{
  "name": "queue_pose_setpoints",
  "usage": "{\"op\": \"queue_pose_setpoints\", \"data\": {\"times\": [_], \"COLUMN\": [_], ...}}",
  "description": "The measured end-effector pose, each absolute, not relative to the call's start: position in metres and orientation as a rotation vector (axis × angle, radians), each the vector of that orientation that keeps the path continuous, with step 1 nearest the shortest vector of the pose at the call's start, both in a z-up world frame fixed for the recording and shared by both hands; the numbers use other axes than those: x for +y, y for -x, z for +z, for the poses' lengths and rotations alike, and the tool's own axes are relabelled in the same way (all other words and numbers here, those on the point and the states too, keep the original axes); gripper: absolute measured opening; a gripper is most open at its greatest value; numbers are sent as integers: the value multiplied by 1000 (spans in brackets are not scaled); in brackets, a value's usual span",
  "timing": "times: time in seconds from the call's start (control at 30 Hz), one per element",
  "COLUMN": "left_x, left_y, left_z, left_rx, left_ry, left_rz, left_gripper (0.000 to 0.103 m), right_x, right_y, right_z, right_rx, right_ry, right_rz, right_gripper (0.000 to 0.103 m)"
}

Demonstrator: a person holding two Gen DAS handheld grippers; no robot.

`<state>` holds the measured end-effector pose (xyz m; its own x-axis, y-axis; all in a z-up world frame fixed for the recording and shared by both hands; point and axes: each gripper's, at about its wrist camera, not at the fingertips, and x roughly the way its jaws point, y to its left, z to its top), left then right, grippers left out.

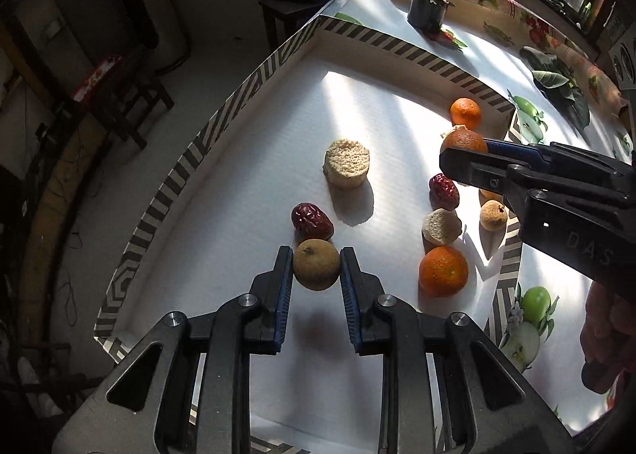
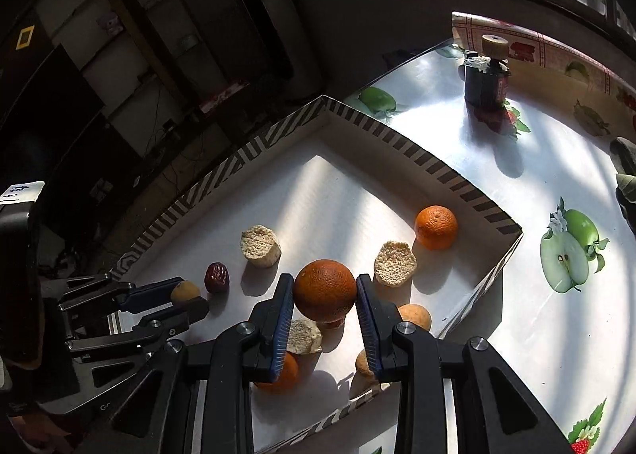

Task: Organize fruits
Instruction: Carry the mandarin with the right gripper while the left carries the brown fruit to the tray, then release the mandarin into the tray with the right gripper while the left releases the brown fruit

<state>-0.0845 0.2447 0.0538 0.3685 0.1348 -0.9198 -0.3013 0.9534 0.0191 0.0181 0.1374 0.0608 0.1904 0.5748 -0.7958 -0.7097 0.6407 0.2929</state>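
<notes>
Left tool (image 1: 317,265) is clamped on a brownish-yellow round fruit (image 1: 317,269), low over the white floor of the striped-rim tray (image 1: 254,72), and a wrinkled red date (image 1: 311,221) sits just beyond its tips, touching or nearly touching that fruit. Right tool (image 2: 324,291) grips a dark orange (image 2: 324,290), both blue pads pressed against its sides, held up above the tray's right half. Under it lie a torn crumbly cake piece (image 2: 304,335), a second orange (image 2: 283,373) and a small tan fruit (image 2: 415,317). Further in, a round crumbly cake (image 2: 395,263) rests near a bright orange (image 2: 436,226) tucked by the tray's far right corner. Another crumbly cake (image 1: 346,168) stands mid-tray. A second red date (image 1: 443,191) lies towards the right side. Out on the fruit-print bench (image 2: 556,160), a dark jar (image 2: 487,80) with a cork-like top stands apart from the tray.
</notes>
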Motion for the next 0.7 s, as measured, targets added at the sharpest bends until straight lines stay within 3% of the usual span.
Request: {"op": "queue_pose_setpoints", "data": {"times": [0.5, 0.63, 0.7], "left_x": [247, 244, 243], "left_y": [77, 78, 78], "left_z": [37, 37, 36], "left_rx": [1187, 1185, 1188], "left_ry": [170, 158, 140], "left_rz": [313, 324, 333], "left_gripper": [23, 23, 30], "right_x": [180, 176, 167], "right_y": [-26, -26, -20], "right_z": [27, 30, 36], "right_rx": [1086, 1091, 1081], "right_ry": [238, 207, 185], "right_rz": [945, 951, 954], "right_gripper": [31, 44, 45]}}
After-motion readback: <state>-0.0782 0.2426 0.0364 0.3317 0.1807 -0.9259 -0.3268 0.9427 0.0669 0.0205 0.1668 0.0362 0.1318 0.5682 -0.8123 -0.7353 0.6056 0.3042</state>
